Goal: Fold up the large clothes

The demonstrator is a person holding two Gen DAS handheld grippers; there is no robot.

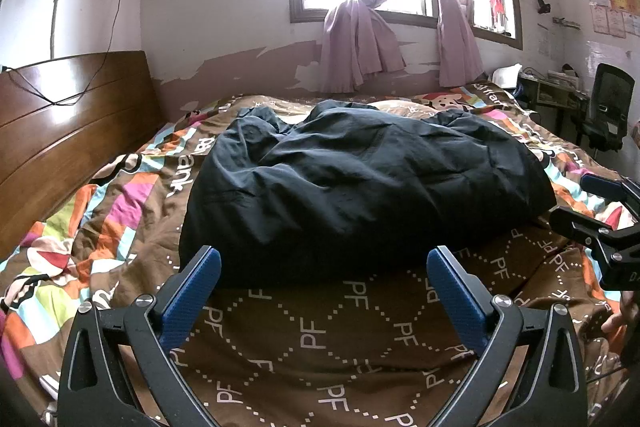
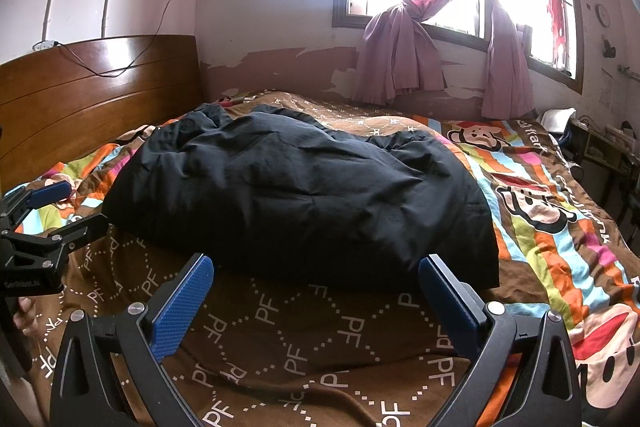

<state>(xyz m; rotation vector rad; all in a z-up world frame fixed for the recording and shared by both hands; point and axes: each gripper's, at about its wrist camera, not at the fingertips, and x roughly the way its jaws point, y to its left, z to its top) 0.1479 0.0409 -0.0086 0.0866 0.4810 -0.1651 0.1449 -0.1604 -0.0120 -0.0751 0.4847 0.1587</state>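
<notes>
A large black garment (image 1: 360, 187) lies rumpled in a broad heap on the bed, its near hem straight along the brown quilt; it also shows in the right wrist view (image 2: 300, 203). My left gripper (image 1: 324, 261) is open and empty, just short of the near hem on the garment's left half. My right gripper (image 2: 316, 269) is open and empty, just short of the hem on the right half. Each gripper shows at the edge of the other's view: the right one (image 1: 600, 207) and the left one (image 2: 44, 211).
The bed has a brown and striped cartoon quilt (image 1: 320, 347) and a wooden headboard (image 1: 68, 131) at left. A window with pink curtains (image 1: 380, 27) is behind. A desk and black chair (image 1: 608, 107) stand at right.
</notes>
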